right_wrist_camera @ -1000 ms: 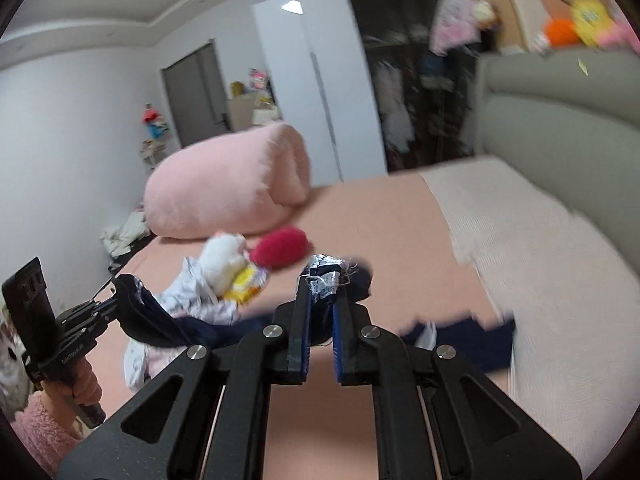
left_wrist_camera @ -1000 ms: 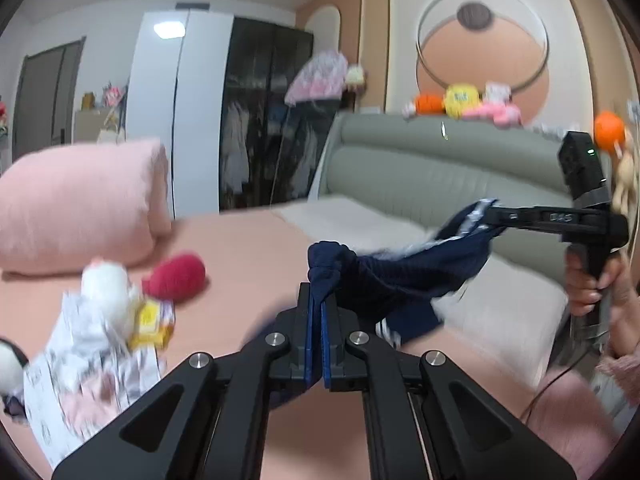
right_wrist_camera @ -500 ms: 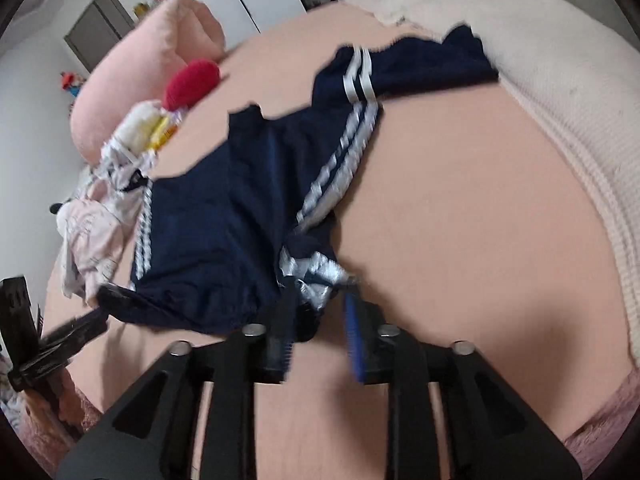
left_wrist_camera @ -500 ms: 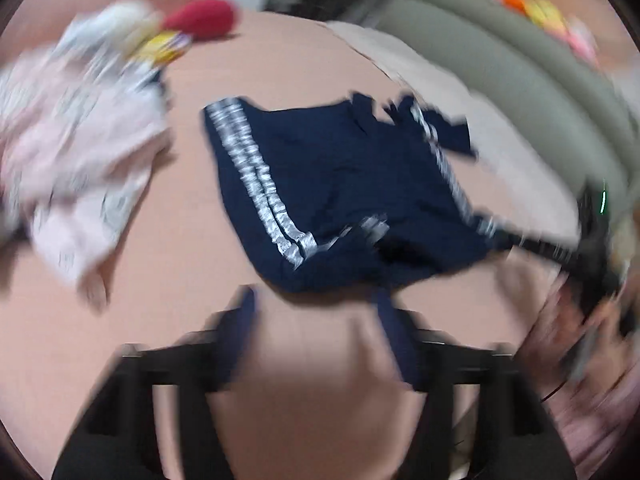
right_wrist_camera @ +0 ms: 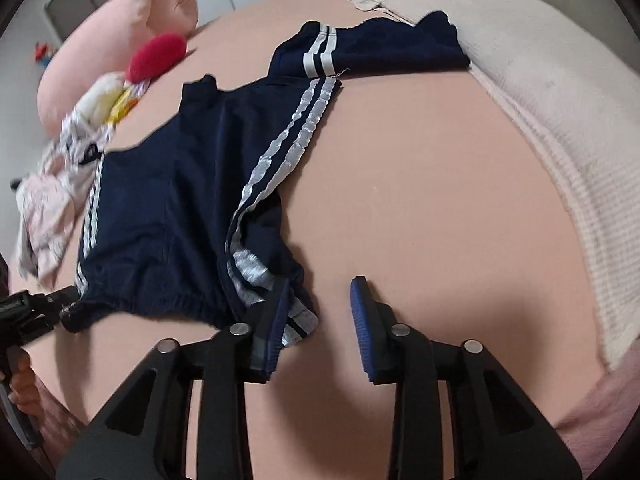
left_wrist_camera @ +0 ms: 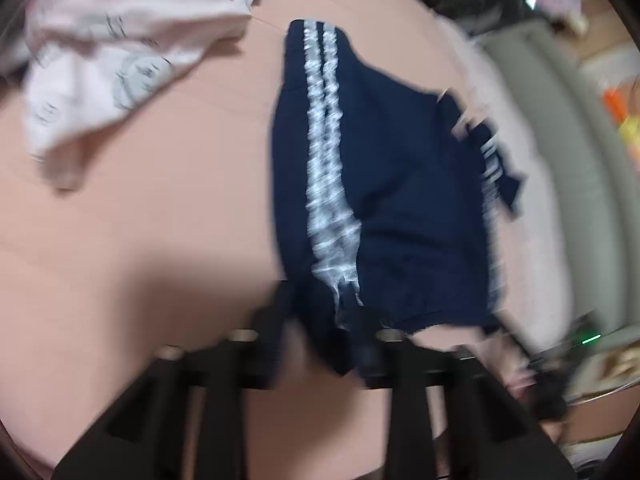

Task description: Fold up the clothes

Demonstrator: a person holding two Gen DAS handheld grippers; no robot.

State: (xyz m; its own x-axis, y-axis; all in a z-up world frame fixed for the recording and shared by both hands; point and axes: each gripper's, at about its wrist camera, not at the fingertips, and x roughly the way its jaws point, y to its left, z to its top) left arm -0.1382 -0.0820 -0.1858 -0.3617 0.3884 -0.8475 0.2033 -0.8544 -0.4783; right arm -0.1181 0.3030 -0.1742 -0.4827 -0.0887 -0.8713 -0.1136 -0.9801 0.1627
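Shorts point(right_wrist_camera: 168, 216), navy with white stripes, lie flat on the pink bed point(right_wrist_camera: 420, 200). Right tool point(right_wrist_camera: 320, 292) stands spread at their waistband; left tool point(left_wrist_camera: 320, 320), blurred, seemingly spread too.

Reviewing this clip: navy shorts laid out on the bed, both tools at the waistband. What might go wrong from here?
1. The right tool is open with only one finger over the waistband corner; closing may pinch the pink sheet or miss.
2. The far leg of the navy shorts lies doubled over beside the cream blanket; folding now would trap that crease.
3. The pale clothes pile touches the shorts' edge and may get dragged.
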